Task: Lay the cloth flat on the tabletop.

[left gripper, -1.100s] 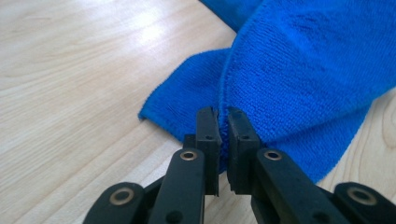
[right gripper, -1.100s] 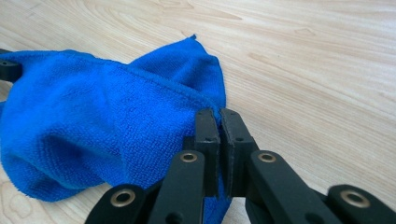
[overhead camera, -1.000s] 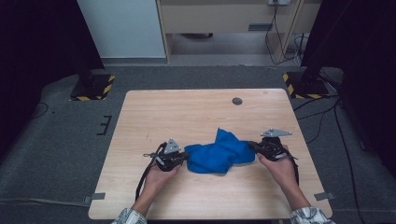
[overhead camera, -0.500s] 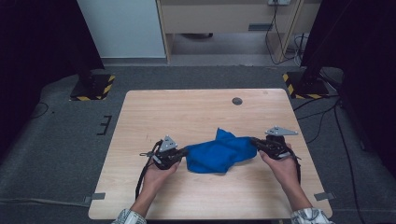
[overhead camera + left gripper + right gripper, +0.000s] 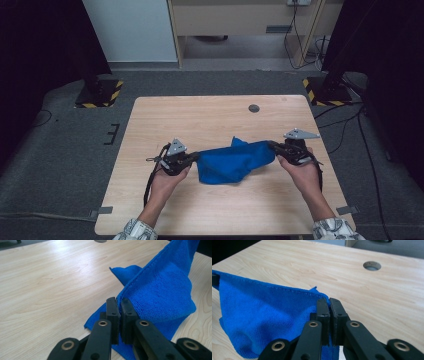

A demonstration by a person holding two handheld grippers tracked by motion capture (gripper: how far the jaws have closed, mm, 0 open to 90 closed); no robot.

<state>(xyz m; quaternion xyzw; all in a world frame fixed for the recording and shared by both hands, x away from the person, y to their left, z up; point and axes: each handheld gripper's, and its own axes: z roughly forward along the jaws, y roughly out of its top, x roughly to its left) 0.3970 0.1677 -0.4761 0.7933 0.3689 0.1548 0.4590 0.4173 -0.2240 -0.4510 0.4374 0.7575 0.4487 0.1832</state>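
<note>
Stretching an unlabelled blue cloth (image 5: 231, 161), the left gripper (image 5: 194, 157) and right gripper (image 5: 272, 146) each pinch a corner.

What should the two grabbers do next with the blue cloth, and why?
Probably lift a little higher and pull apart. The left gripper and the right gripper are each shut on a corner of the blue cloth, but its middle sags crumpled onto the table.

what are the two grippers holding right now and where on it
Both hold the blue cloth: the left gripper and the right gripper are each shut on its hemmed top edge, at opposite ends, so it hangs between them above the table.
</note>
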